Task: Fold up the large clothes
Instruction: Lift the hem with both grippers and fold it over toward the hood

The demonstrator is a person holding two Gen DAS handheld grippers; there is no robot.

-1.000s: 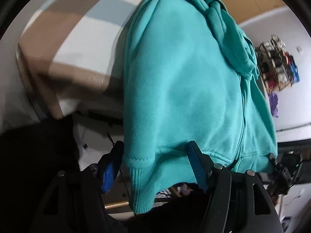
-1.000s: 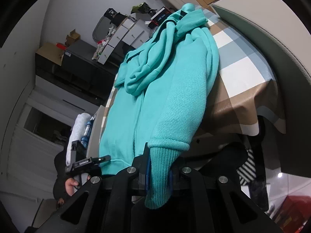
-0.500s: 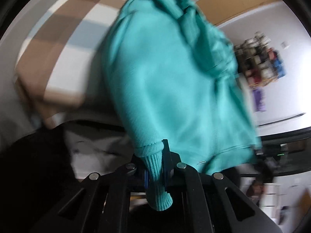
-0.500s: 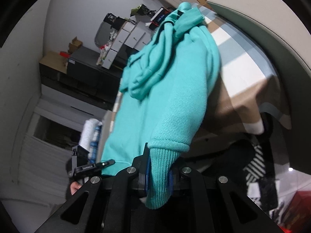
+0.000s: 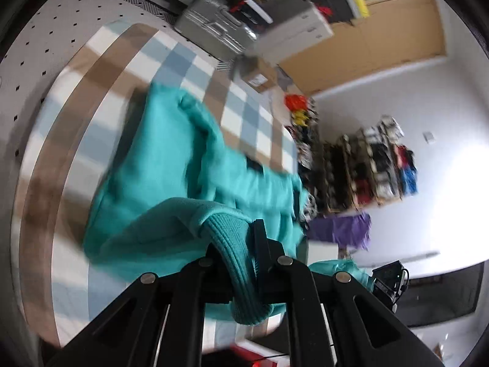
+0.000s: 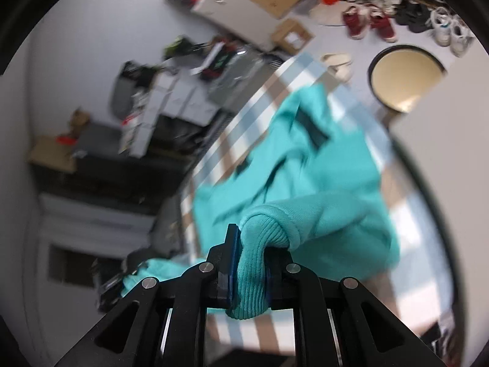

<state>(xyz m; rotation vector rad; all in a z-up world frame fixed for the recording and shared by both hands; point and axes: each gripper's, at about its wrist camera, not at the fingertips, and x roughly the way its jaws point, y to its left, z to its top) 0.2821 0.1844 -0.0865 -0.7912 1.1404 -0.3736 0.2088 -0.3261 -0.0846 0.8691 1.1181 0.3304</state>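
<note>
Two ribbed cuffs of one teal hoodie (image 5: 171, 183) are clamped, one per gripper. In the left wrist view the left gripper (image 5: 241, 253) is seen closed tight on the left cuff (image 5: 232, 244), ribbing squeezed between the black fingers and hanging out below them. In the right wrist view the right gripper (image 6: 249, 263) is pinched narrow on the right cuff (image 6: 256, 244), a blue pad (image 6: 231, 253) pressed flat against the knit, cuff end dangling under the jaws. No gap is visible around either cuff.

The hoodie body is spread, bunched and motion-blurred, on a checked tablecloth (image 5: 76, 98) of brown, white and blue squares. Both sleeves are lifted off the cloth and drawn up to the grippers. A dark patch (image 6: 311, 128) is seen on the garment; what it is cannot be told.

Bare tablecloth is left on the far side and to the left in the left wrist view; the table edge curves along a dotted floor mat (image 5: 61, 24). In the right wrist view, striped cloth is exposed beside the hoodie's left edge and below the gripper. Past the table, a grey case (image 5: 214, 27), shelves (image 5: 376, 165) against the wall and a round tray (image 6: 406, 79) on the floor are visible. Shoes (image 6: 366, 21) lie well apart from the table. Some teal fabric (image 6: 159, 269) also hangs low near the right gripper's left side.
</note>
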